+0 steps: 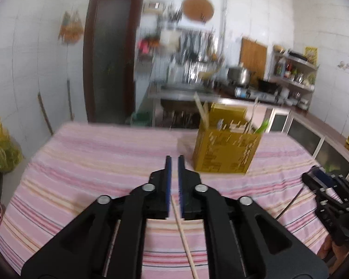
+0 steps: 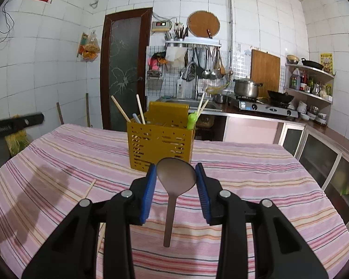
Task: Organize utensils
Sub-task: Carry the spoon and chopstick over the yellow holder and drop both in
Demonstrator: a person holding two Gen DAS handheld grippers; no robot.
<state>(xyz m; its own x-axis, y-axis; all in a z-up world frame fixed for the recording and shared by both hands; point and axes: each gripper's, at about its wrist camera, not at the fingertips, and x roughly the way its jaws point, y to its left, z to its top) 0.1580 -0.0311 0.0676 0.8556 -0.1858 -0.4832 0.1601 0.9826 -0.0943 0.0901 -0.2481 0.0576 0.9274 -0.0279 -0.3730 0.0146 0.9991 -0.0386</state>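
- Left gripper [image 1: 174, 159]: jaws nearly pressed together, pinching a chopstick [image 1: 185, 239] above the table [image 1: 81, 162].
- Right gripper [image 2: 176, 171]: spread around the brown spoon [image 2: 174, 181], ungrasped.
- Next, probably: carry the chopstick to the yellow holder [image 1: 225, 150] near the far edge.

left gripper [image 1: 174, 160]: fingers nearly closed, narrow gap | right gripper [image 2: 176, 169]: fingers spread wide, level above table

A perforated yellow plastic utensil caddy [image 2: 161, 143] stands mid-table on the pink striped tablecloth [image 2: 256, 174]. Wooden chopsticks [image 2: 120, 109] stand inside it. A long-handled brown plastic spoon [image 2: 174, 186] lies before it, a loose wooden chopstick [image 2: 89, 188] to its left.
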